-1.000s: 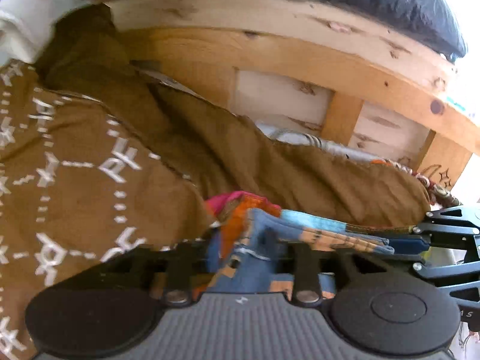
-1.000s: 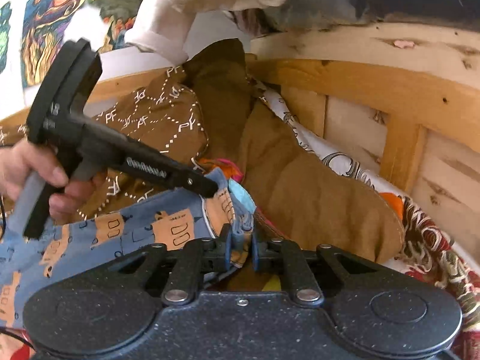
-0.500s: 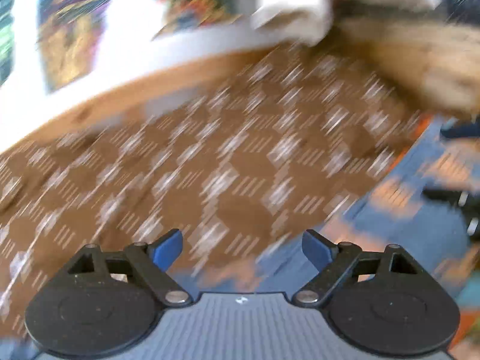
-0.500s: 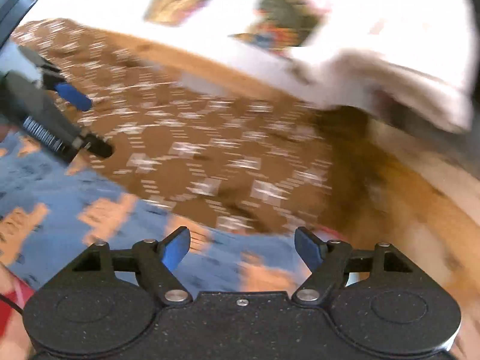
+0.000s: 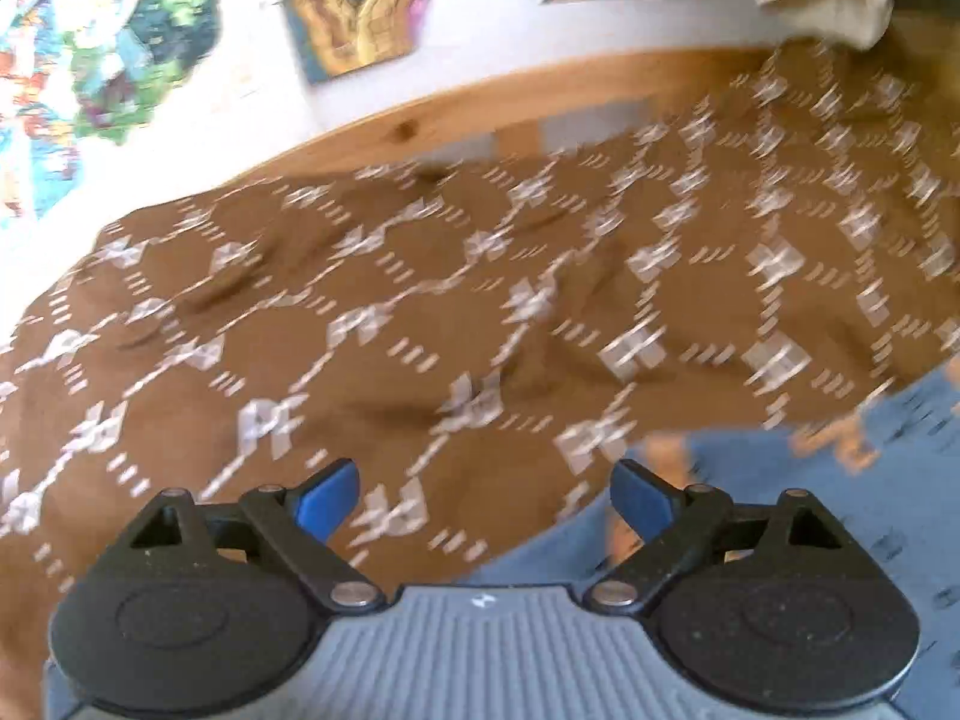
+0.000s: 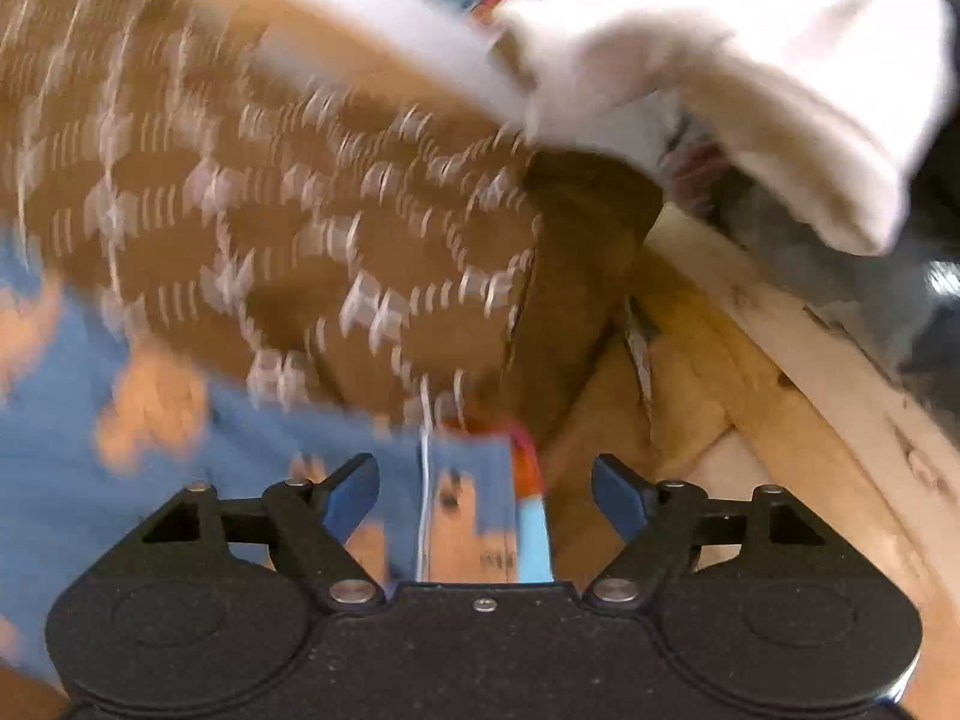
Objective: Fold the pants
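Note:
The pants (image 5: 810, 516) are blue with orange blocky prints and lie on a brown blanket with a white pattern (image 5: 420, 312). In the left wrist view they fill the lower right. My left gripper (image 5: 483, 495) is open and empty, above the blanket at the pants' edge. In the right wrist view the pants (image 6: 180, 468) lie at lower left, with a folded edge running between the fingers. My right gripper (image 6: 486, 495) is open, just above that edge, holding nothing. Both views are motion-blurred.
A wooden bed frame (image 6: 780, 396) runs along the right and a wooden rail (image 5: 480, 102) along the back. A white cloth (image 6: 750, 60) hangs over the frame. Colourful pictures (image 5: 354, 6) hang on the white wall.
Both grippers were shut on the pants' edge a second ago; they have opened, let go and swung away from the bed frame towards the blanket.

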The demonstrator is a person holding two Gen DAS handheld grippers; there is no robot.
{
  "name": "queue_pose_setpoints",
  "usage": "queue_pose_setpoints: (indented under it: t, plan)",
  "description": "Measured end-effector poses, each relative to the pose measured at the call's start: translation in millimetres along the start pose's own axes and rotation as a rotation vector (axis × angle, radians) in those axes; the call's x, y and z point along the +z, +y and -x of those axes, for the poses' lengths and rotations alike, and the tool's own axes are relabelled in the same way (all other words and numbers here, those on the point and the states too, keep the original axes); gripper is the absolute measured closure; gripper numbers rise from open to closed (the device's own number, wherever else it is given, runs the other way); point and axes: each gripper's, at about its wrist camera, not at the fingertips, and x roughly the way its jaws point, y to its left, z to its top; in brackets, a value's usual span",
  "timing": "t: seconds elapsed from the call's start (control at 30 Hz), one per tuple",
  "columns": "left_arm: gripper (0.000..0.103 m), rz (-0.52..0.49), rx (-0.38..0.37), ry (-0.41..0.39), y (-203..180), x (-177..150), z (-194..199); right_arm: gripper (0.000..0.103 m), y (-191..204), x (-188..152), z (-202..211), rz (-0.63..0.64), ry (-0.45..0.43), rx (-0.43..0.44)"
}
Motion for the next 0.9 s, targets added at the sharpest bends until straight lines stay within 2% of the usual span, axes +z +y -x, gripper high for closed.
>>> queue_pose_setpoints:
  t: [0.03,0.1,0.17,0.2,0.23,0.3,0.37,0.4,0.43,0.47,0.57,0.6,0.7,0.77,0.83,0.9]
  plan:
    - [0.009,-0.028,-0.033,0.0,-3,5,-4,0.02,2,6,7,-0.034,-0.025,0.047]
    - [0.011,-0.106,-0.079,0.024,-11,8,-15,0.02,26,17,18,-0.025,-0.067,0.163]
    - [0.014,-0.206,-0.096,0.029,-19,7,-28,0.02,57,25,28,-0.02,-0.094,0.328]
    - [0.011,-0.243,-0.086,0.017,-21,6,-33,0.02,74,26,35,-0.027,-0.1,0.431]
    - [0.005,-0.264,-0.081,0.008,-20,6,-38,0.02,85,28,40,-0.025,-0.098,0.489]
    - [0.0,-0.263,-0.077,0.003,-16,8,-46,0.02,113,24,50,0.026,-0.086,0.549]
    - [0.0,-0.269,-0.085,-0.008,-12,11,-50,0.018,128,14,48,0.106,-0.058,0.511]
    - [0.0,-0.271,-0.076,-0.013,-11,11,-50,0.012,127,7,44,0.105,-0.047,0.488]
    - [0.0,-0.26,-0.06,-0.012,-9,13,-49,0.006,119,2,39,0.06,-0.027,0.463]
    - [0.0,-0.238,-0.039,-0.007,-10,15,-44,0.005,108,0,34,0.0,0.009,0.427]
    - [0.002,-0.153,-0.013,-0.021,-9,21,-24,0.008,89,-1,29,-0.087,0.064,0.325]
    - [0.001,-0.135,-0.036,-0.038,-10,19,-12,0.009,83,-4,38,-0.107,0.054,0.31]
    - [0.0,-0.107,-0.148,-0.074,-26,4,23,0.007,84,-7,65,-0.132,0.001,0.366]
    - [0.0,-0.133,-0.18,-0.063,-43,-12,37,0.006,97,-10,83,-0.102,-0.016,0.385]
    - [0.001,-0.182,-0.17,-0.03,-59,-31,40,0.006,106,-19,86,-0.085,0.013,0.383]
    - [0.0,-0.208,-0.111,0.011,-66,-47,34,0.006,103,-29,79,-0.123,0.067,0.351]
